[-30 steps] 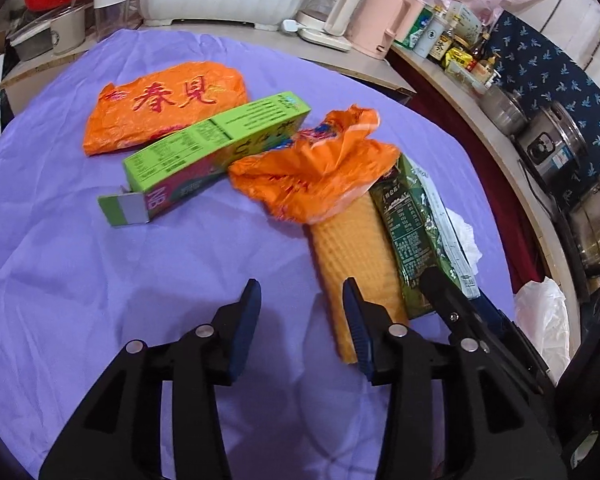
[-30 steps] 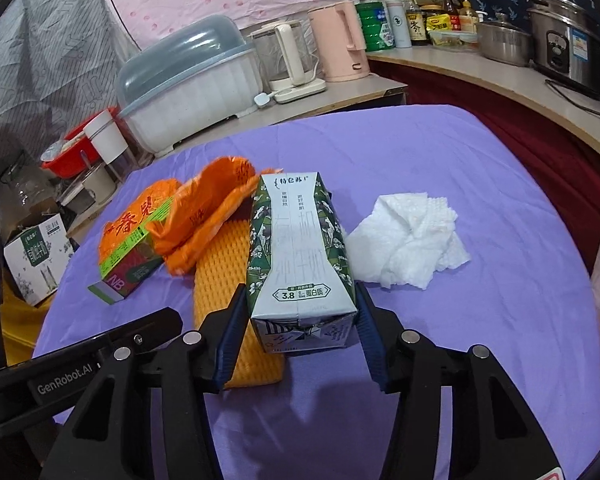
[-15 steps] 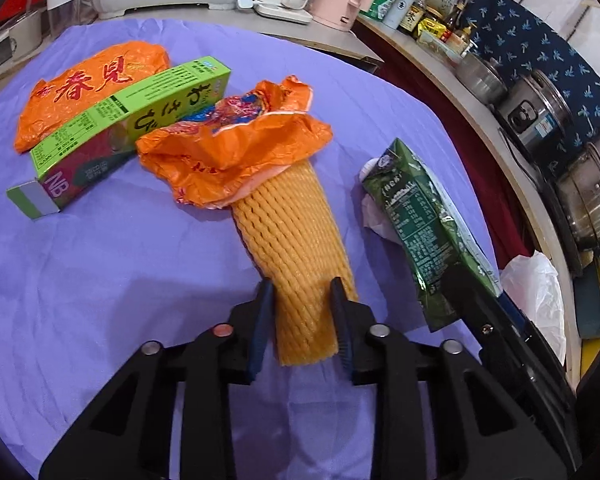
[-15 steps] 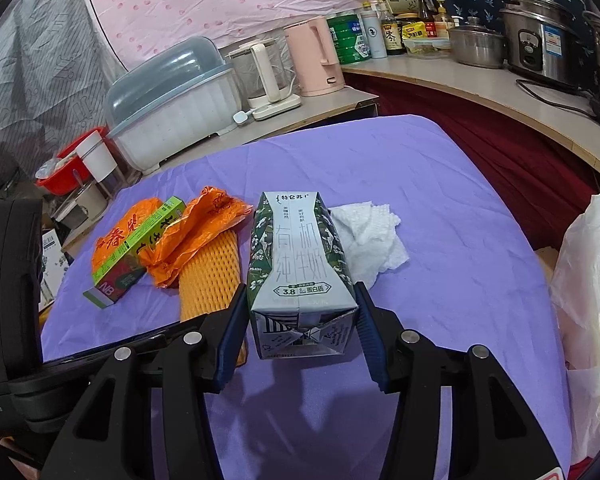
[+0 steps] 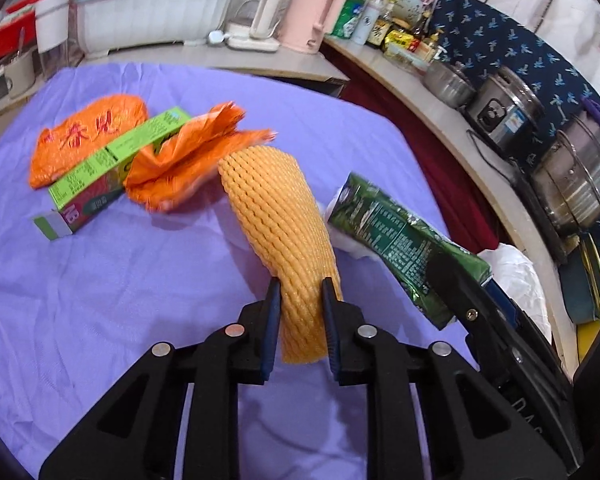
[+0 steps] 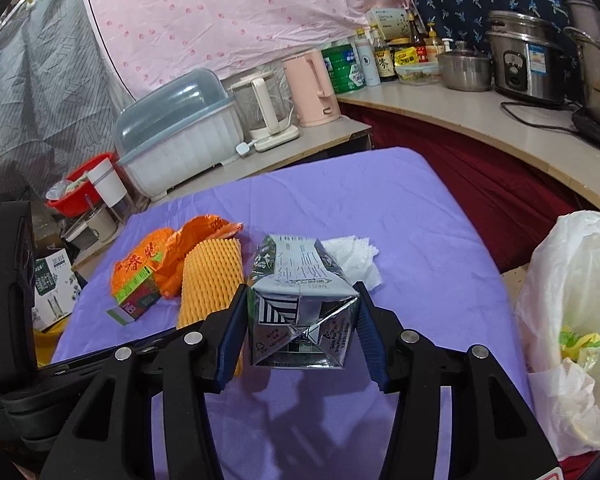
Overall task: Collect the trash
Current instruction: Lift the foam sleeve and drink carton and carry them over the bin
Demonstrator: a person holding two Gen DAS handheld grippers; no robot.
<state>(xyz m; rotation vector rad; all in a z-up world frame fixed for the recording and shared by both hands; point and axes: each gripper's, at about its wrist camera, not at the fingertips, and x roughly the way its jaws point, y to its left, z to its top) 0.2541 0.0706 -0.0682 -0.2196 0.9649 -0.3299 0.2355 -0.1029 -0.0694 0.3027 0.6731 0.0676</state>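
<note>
Left gripper (image 5: pixel 300 320) jaws are closing on the yellow foam net (image 5: pixel 278 216), which a second ago was lying flat beyond the open jaws; now its far end is tilting up off the purple cloth (image 5: pixel 100 280). Right gripper (image 6: pixel 300 332) is clamping the milk carton (image 6: pixel 300 304), same as before, and is now nearer the white trash bag (image 6: pixel 572 320) at its right. Ahead of the left claw, orange wrappers (image 5: pixel 88 136) and the green box (image 5: pixel 112 164) are waiting, the nearer wrapper blurred, possibly nudged. White tissue (image 6: pixel 352 256) is lying just past the carton.
</note>
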